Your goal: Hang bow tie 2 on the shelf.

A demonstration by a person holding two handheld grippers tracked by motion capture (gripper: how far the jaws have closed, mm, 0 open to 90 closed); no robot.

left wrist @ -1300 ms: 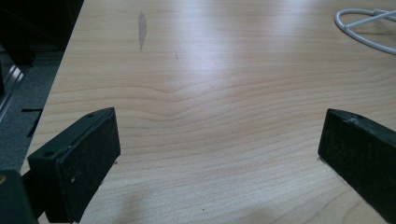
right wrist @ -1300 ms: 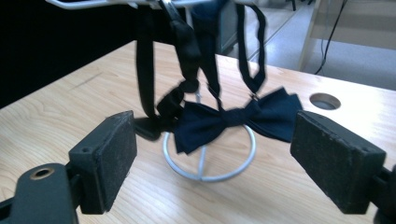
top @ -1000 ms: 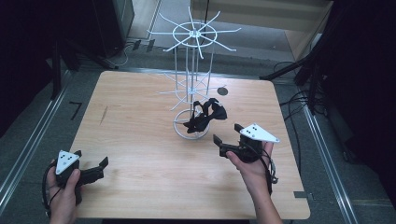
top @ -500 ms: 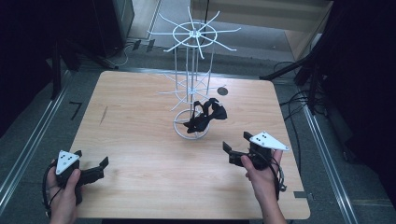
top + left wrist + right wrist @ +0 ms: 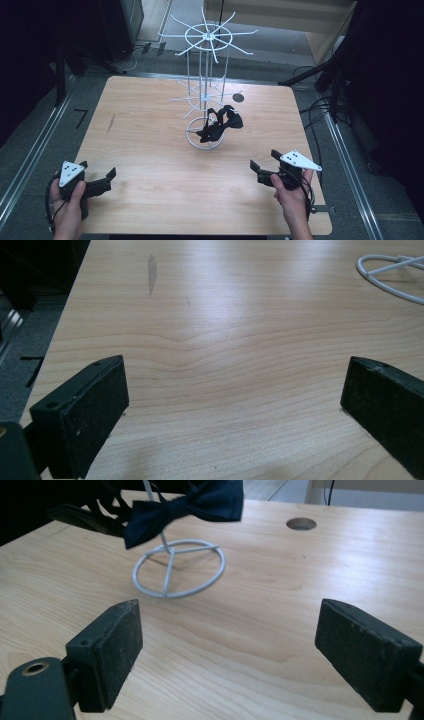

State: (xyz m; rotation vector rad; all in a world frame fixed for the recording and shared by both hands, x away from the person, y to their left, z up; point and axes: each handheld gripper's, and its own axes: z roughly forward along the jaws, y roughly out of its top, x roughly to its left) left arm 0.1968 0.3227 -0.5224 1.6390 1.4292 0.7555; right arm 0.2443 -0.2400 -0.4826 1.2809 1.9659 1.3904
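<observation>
Left gripper (image 5: 235, 405) jaws spread wide w/ nothing held, over bare wood table (image 5: 225, 315); white wire ring (image 5: 387, 275) seen top right.

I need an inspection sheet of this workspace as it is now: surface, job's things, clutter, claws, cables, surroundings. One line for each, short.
Surface: wooden table, one dark streak, round hole.
Job's things: white wire rack upright on its ring base; black bow tie hanging low on it.
Clutter: nothing seen.
Claws: left claw open, empty, at the near left corner; right claw open, empty, near right, facing the rack.
Cables: black cable looped at the left hand; more cables on the floor at right.
Surroundings: grey floor, metal rail at left, dark edges.
</observation>
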